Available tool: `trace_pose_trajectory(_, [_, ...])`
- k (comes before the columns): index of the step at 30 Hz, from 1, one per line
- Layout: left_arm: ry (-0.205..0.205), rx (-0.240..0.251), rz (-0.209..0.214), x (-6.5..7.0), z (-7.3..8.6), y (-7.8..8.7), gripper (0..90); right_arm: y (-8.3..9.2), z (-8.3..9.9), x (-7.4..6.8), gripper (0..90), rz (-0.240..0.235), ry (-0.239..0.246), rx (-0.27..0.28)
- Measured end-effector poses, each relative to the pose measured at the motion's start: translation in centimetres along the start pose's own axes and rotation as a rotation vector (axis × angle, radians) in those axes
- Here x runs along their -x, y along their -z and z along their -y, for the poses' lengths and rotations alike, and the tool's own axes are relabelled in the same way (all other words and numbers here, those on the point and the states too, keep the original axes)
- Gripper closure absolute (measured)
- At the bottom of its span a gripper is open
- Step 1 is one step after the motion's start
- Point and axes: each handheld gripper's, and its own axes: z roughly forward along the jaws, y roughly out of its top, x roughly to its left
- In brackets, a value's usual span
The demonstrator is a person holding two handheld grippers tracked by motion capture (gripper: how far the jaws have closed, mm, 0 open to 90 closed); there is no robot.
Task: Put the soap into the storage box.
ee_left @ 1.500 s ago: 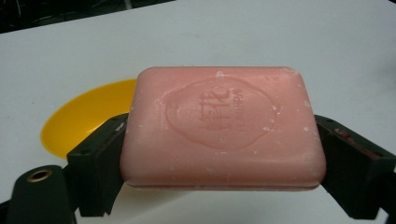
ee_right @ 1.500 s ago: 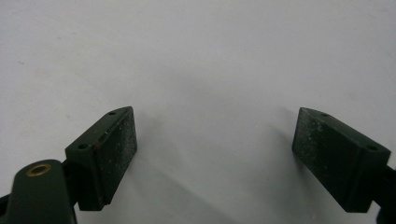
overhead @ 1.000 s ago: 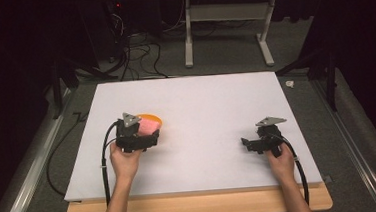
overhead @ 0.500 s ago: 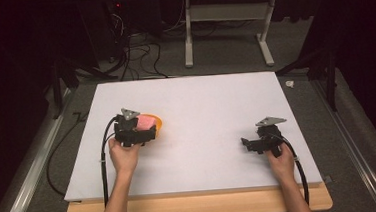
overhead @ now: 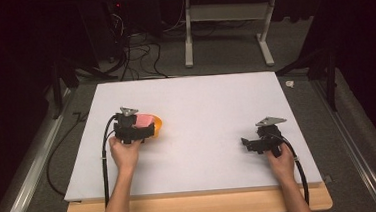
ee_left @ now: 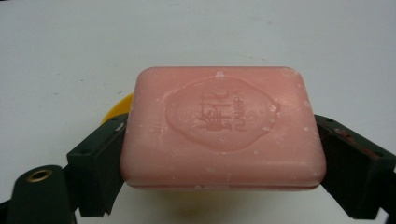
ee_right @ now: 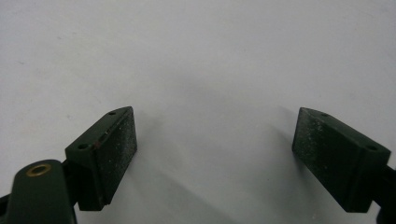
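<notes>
A pink soap bar [ee_left: 222,128] with an embossed oval stamp sits between the two jaws of my left gripper [ee_left: 219,149], which is shut on its short ends. Below it peeks a yellow-orange dish [ee_left: 116,106]; whether the soap rests on it I cannot tell. In the high view the left gripper [overhead: 145,128] holds the soap bar [overhead: 144,119] over the dish [overhead: 158,123] at the table's left. My right gripper [overhead: 247,144] lies low at the right, and the right gripper [ee_right: 215,154] is open with bare white surface between its pads.
The white tabletop [overhead: 201,110] has a wooden front edge [overhead: 198,208]. Black cables [overhead: 104,162] trail from both grippers toward the person. Beyond the far edge are table legs [overhead: 187,41] and floor cables; metal rails [overhead: 349,140] run along both sides.
The left gripper with the soap has shifted slightly away from the person. The right gripper has stayed in place, open.
</notes>
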Motion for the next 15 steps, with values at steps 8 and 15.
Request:
trace_pose_trajectory(8, [0.005,-0.011,-0.019,0.0,0.1,-0.9,13.6,0.0,0.0,0.0,14.6,0.001,-0.001,-0.001])
trace_pose_trajectory(15, [0.01,-0.004,-0.035,0.4,0.1,-1.4,13.5,0.0,0.0,0.0,14.5,-0.002,-0.003,-0.001])
